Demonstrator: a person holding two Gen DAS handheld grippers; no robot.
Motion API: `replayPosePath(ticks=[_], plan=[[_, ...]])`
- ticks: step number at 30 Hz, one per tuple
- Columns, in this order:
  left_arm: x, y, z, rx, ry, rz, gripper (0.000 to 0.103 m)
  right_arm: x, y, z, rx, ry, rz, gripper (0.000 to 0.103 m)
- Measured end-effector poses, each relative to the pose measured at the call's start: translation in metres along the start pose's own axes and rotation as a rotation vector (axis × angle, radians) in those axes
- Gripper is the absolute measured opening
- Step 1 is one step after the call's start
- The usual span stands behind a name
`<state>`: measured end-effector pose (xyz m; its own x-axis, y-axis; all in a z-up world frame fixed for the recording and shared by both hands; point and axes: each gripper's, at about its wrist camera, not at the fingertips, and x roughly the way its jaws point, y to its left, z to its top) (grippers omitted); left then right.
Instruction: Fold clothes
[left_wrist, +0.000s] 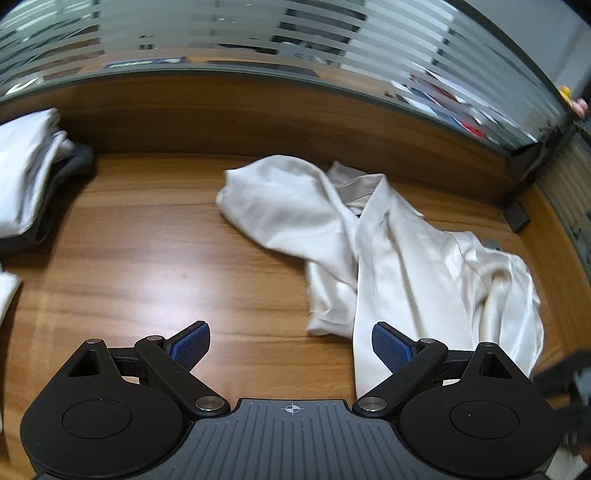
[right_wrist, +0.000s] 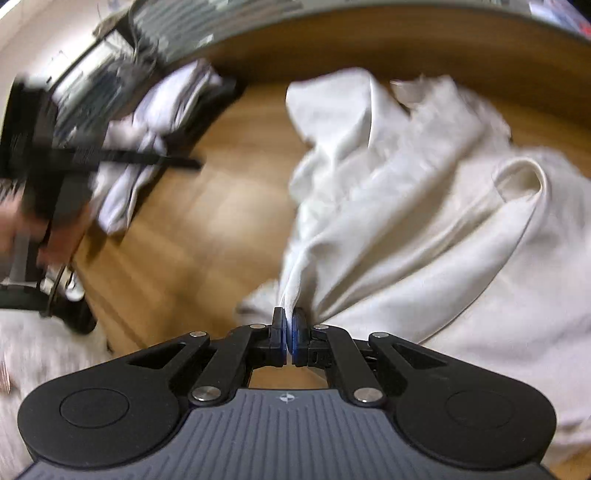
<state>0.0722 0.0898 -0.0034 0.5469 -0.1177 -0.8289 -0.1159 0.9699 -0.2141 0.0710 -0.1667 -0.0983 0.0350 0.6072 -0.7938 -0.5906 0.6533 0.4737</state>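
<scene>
Right gripper (right_wrist: 288, 326) jaws clamped on thin pinch of white garment (right_wrist: 424, 206), crumpled centre-right on counter (left_wrist: 147, 258). Left gripper (left_wrist: 291, 341) jaws wide, empty. Risk: slick fabric slips from pinch, or drags bunched.

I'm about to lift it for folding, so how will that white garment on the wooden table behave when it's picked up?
Likely floppy: the white garment hangs in loose folds from the shut right gripper. Probably light, since a small pinch gathers it. Its sheen hints it may slide on the table. The left gripper is open, holding nothing.
</scene>
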Motion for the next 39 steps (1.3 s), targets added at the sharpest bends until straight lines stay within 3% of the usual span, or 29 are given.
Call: replayPosePath(ticks=[14,19,22,24,28,30,32,34,35,36,37,39], plan=[[0.086,-0.08,0.038,0.113,0.062,-0.079,0.095,-0.083,-0.056,-0.158,0.248,0.045,-0.235,0.003],[0.115,-0.099,0.037,0.151,0.082,-0.071,0.095,-0.113,-0.064,-0.191,0.325,0.008,-0.275,0.004],[0.13,-0.107,0.043,0.155,0.086,-0.064,0.095,-0.122,-0.065,-0.194,0.345,-0.016,-0.295,0.012],[0.14,-0.111,0.05,0.153,0.085,-0.06,0.095,-0.125,-0.063,-0.19,0.359,-0.04,-0.303,0.027],[0.155,-0.119,0.067,0.142,0.075,-0.054,0.095,-0.127,-0.063,-0.177,0.381,-0.096,-0.332,0.036],[0.165,-0.126,0.075,0.17,0.07,-0.043,0.095,-0.127,-0.063,-0.172,0.394,-0.118,-0.352,0.044],[0.175,-0.133,0.083,0.2,0.065,-0.031,0.095,-0.122,-0.065,-0.166,0.406,-0.136,-0.37,0.046],[0.186,-0.138,0.086,0.231,0.072,0.0,0.089,-0.121,-0.07,-0.163,0.417,-0.142,-0.387,0.048],[0.191,-0.139,0.087,0.241,0.077,0.012,0.076,-0.12,-0.073,-0.162,0.421,-0.143,-0.396,0.048],[0.193,-0.14,0.087,0.251,0.083,0.016,0.055,-0.119,-0.074,-0.161,0.424,-0.143,-0.406,0.048],[0.195,-0.14,0.087,0.26,0.088,0.019,0.044,-0.118,-0.076,-0.16,0.424,-0.141,-0.417,0.048],[0.191,-0.137,0.087,0.269,0.077,0.009,0.012,-0.114,-0.081,-0.156,0.424,-0.139,-0.432,0.048]])
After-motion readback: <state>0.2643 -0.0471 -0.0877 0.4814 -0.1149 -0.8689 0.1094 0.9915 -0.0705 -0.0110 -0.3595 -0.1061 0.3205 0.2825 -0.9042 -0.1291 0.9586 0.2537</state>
